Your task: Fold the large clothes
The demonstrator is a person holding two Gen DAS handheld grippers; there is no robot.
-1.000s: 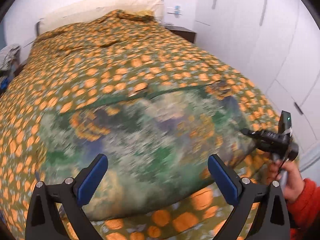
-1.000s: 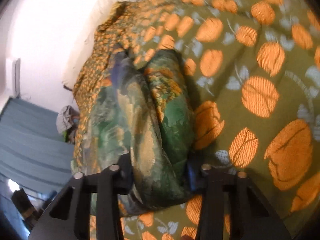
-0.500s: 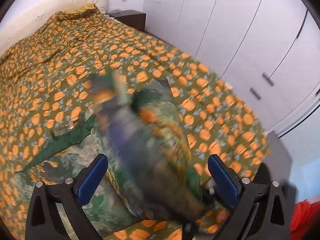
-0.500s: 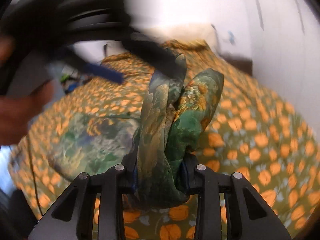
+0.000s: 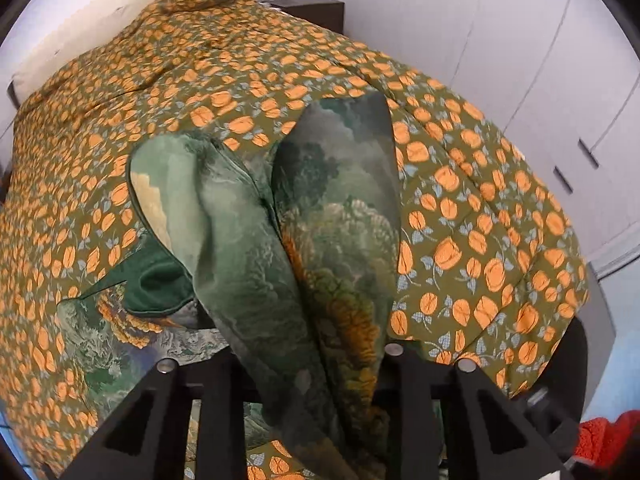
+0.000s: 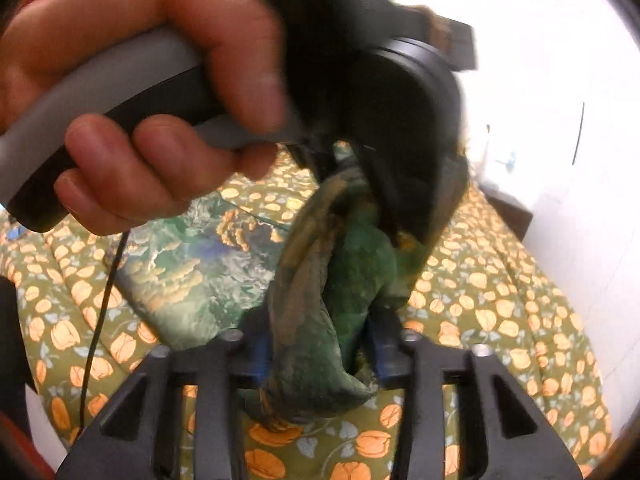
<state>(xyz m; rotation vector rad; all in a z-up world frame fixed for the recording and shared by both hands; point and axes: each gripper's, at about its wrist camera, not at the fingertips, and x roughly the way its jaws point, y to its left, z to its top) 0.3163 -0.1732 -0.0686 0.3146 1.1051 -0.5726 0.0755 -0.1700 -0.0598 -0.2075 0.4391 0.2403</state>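
No readable writing or brand marks in either view.

Left wrist view: we see the left gripper (image 5: pixel 312 364) clamped narrow on a bunched fold of the green printed garment (image 5: pixel 320 240). The fabric rises from between the fingers in two lobes, lifted off the bed. The rest of the garment lies flat on the orange-flowered bedspread (image 5: pixel 480 208) at lower left, with a dark green lining flap showing. Only this view shows the cream headboard (image 5: pixel 120 20), the dark nightstand (image 5: pixel 308 10) past the bed's far corner, and the white wardrobe doors (image 5: pixel 560 80) on the right. A bit of red sleeve (image 5: pixel 604 436) sits at the lower right edge.

Right wrist view: we see the right gripper (image 6: pixel 320 356) also pinched tight on a wad of the same garment (image 6: pixel 320 300), blue pads pressing both sides. Only here do we see the person's left hand (image 6: pixel 140 100) wrapped around the grey-and-black handle (image 6: pixel 120 92) of the other gripper, close to the lens and blurred; it blocks most of the upper frame. That gripper's black body (image 6: pixel 400 112) sits right above the wad and meets the cloth. A thin black cable (image 6: pixel 100 300) hangs from the handle across the bedspread (image 6: pixel 500 300). The flat part of the garment lies behind, on the bed. The right background is overexposed, so we can't make out detail there.
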